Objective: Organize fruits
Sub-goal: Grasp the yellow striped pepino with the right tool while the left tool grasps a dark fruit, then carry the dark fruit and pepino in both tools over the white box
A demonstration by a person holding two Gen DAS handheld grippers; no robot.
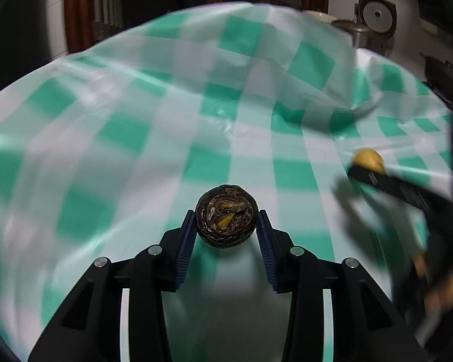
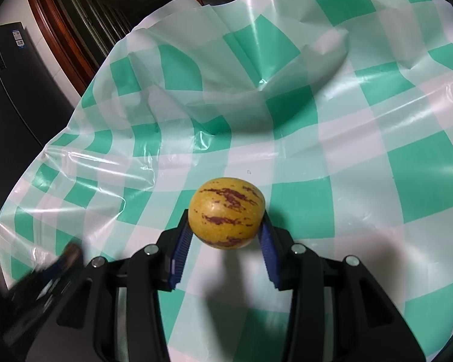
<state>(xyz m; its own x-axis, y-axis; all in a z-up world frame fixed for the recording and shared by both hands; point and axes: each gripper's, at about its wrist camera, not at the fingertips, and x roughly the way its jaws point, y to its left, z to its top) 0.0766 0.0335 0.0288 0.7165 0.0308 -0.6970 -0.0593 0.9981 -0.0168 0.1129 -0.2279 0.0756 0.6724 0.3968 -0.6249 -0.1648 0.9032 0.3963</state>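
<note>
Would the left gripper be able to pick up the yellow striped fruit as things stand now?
Probably not: the left gripper is already shut on a dark wrinkled fruit, and the yellow striped fruit sits clamped in the right gripper.

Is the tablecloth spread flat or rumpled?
Rumpled: the tablecloth heaves into folds and ridges at its far edge, flatter nearer the jaws.
</note>
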